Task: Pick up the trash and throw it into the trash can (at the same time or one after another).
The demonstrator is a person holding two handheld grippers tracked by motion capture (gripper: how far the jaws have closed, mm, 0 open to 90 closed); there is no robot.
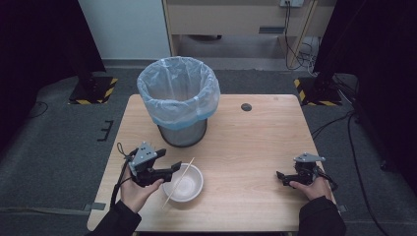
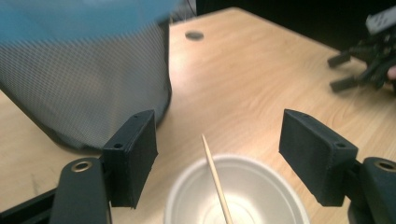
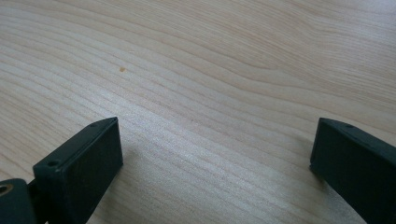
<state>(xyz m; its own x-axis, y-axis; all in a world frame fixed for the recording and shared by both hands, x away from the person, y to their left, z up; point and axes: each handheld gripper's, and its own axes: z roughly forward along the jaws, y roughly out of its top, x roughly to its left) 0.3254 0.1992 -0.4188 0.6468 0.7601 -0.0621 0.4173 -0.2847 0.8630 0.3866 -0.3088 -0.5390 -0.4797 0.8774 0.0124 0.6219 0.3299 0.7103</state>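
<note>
No brand, label or legible writing is visible on any item.

Your black mesh waste bin, lined with a translucent pale-blue plastic bag, stands at the far left of the light wooden surface; its contents cannot be told.

Your white round bowl sits near the front edge, left of centre. A thin wooden stick leans across it, its upper end past the far rim; nothing else can be made out inside.

Your left tool sits just beside the bowl's left rim, jaws spread wide. In the left gripper view the stick rises between the pads, touching neither.

Your right tool is low over bare wood at the right, jaws wide apart, gripping nothing.
</note>
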